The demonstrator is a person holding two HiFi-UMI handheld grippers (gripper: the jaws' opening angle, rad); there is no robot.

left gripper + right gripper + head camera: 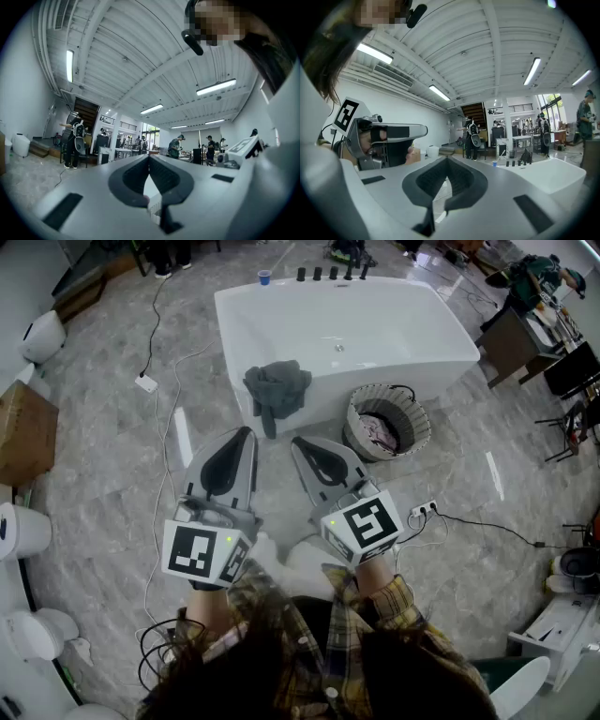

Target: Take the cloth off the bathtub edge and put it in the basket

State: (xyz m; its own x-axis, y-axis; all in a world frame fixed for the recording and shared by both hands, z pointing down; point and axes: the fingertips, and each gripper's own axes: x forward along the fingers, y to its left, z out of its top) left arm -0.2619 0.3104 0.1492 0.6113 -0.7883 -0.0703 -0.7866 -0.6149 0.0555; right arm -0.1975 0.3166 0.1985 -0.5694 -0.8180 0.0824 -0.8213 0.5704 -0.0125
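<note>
Left hand-held gripper (246, 435) and right hand-held gripper (296, 441) hovering closed, empty; cloth (277, 388) hanging down bathtub (375, 324) near edge, straight ahead between both, about equally near; basket (354, 414) standing against bathtub.

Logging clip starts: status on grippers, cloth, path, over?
Left gripper and right gripper shut, empty, short of the bathtub. Cloth draped over its near edge. Basket beside it; no obstacle seen.

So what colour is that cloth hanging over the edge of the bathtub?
Dark grey. The cloth shows best in the head view, draped over the white bathtub edge.
</note>
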